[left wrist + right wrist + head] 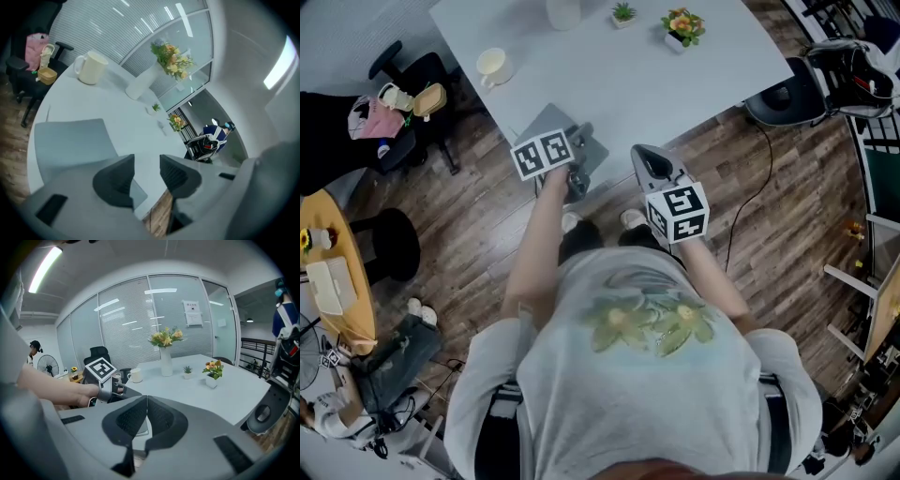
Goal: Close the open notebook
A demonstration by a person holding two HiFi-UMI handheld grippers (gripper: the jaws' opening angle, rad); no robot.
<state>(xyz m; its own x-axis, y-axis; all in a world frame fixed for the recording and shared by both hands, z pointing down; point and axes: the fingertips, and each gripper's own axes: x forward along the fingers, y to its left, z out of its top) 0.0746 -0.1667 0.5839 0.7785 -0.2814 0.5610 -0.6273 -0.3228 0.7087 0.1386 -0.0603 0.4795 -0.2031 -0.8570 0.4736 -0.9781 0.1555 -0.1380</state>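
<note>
The grey notebook (546,124) lies closed and flat near the front edge of the white table (675,84). In the left gripper view its cover (70,140) fills the lower left. My left gripper (579,150) hangs just above the notebook's right part, and its jaws (146,164) stand open with nothing between them. My right gripper (642,155) is off the table's front edge, to the right of the notebook. Its pads (146,401) meet and hold nothing. The right gripper view also shows the left gripper (107,380) over the notebook.
On the table stand a cream mug (492,66), a white vase with flowers (140,84), a small green plant (623,13) and a flower pot (682,28). An office chair (412,84) with bags stands at the left, a round wooden table (337,272) lower left, another chair (783,98) at the right.
</note>
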